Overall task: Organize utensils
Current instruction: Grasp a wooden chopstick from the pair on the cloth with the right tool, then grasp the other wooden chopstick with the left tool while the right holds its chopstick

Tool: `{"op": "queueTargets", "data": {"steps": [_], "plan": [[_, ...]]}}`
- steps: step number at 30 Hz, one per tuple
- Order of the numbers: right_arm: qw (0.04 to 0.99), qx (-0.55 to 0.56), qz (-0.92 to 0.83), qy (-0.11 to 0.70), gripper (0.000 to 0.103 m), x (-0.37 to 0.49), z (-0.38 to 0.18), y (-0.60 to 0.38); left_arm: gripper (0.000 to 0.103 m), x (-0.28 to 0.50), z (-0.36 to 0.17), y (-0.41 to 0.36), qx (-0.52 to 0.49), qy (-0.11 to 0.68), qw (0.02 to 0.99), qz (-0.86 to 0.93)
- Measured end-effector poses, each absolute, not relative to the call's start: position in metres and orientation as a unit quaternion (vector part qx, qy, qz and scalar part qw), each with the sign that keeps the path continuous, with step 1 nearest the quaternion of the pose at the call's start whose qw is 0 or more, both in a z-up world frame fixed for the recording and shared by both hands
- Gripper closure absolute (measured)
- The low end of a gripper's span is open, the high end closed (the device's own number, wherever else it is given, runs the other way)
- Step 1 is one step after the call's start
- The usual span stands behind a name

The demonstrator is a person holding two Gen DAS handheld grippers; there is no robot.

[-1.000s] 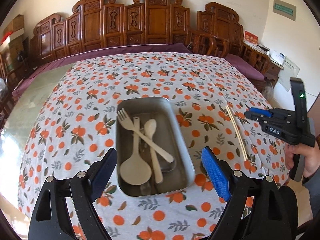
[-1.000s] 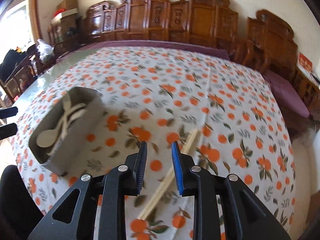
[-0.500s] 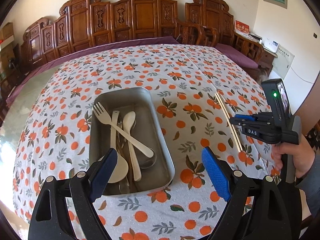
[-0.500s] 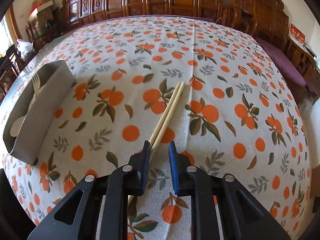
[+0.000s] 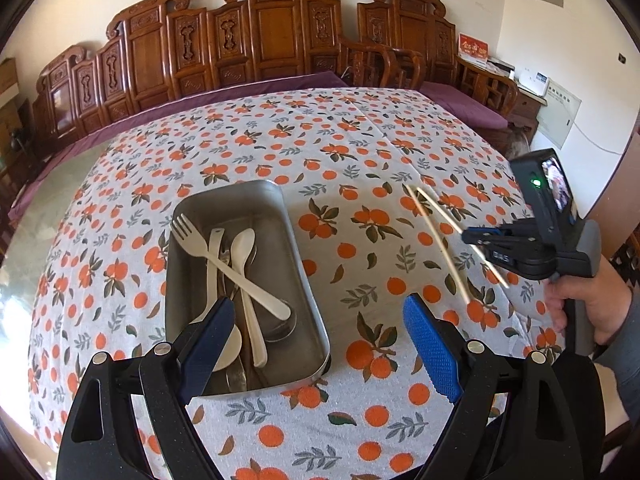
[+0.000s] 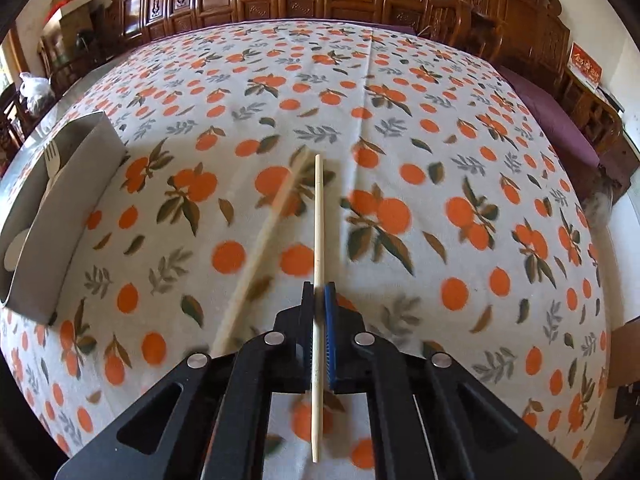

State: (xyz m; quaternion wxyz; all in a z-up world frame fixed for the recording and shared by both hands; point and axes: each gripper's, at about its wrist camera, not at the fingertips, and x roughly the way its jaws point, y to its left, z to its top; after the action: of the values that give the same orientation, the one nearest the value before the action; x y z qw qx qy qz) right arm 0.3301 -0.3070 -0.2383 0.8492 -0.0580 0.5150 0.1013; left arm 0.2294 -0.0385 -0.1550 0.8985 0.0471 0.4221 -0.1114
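chopstick [image 6: 318, 240] now in right gripper [image 6: 319, 292]

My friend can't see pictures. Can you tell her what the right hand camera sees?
The right gripper is shut on one chopstick, which points straight ahead over a tablecloth printed with oranges. A second, blurred chopstick slants just to its left, and a metal tray holding a fork sits at the far left.

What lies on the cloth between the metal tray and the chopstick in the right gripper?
Only orange-print tablecloth between metal tray and clamped wooden chopstick; a second blurred chopstick hangs there, per both views.
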Motion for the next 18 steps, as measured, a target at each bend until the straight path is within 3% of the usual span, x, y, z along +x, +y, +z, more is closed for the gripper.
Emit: {"op": "queueTargets", "data": {"steps": [18], "plan": [[0.869, -0.022, 0.102, 0.484, 0.097, 0.284, -0.221, -0.376, 0.021, 0.264, -0.166, -0.111, 0.084, 0.439, 0.88, -0.16]]}}
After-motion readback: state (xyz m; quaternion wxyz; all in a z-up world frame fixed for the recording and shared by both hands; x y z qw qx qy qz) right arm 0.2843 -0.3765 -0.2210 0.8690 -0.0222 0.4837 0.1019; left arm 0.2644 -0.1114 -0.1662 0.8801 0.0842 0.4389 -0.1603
